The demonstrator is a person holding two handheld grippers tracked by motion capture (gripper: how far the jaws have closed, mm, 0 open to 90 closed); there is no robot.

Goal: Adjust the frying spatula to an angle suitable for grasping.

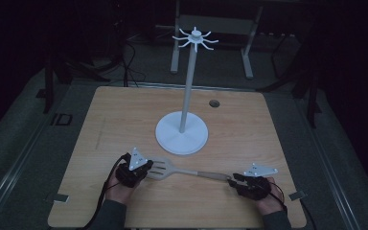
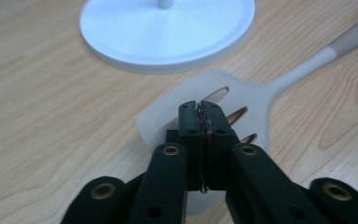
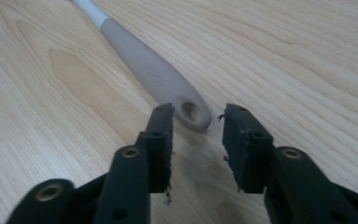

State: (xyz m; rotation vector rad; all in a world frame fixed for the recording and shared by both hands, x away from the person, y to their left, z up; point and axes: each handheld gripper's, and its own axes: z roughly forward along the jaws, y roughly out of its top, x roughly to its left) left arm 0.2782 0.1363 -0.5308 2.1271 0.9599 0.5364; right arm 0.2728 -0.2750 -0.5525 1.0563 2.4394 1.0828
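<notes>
A pale slotted spatula point(image 1: 172, 168) lies flat on the wooden table point(image 1: 120, 115), blade to the left and tan handle to the right. My left gripper point(image 1: 147, 166) is at the blade end. In the left gripper view its jaws point(image 2: 200, 107) are pressed together over the blade point(image 2: 163, 119), and I see nothing between the pads. My right gripper point(image 1: 233, 180) is at the handle's tip. In the right gripper view it point(image 3: 198, 113) stands open, and the handle's end point(image 3: 193, 113) with its hanging hole lies just at the gap between the tips, untouched.
A white stand point(image 1: 181, 135) with a round base, a tall pole and a ring of hooks on top point(image 1: 196, 37) rises just behind the spatula; its base point(image 2: 168, 32) is close ahead of my left jaws. A small dark hole point(image 1: 214, 103) marks the table's far side.
</notes>
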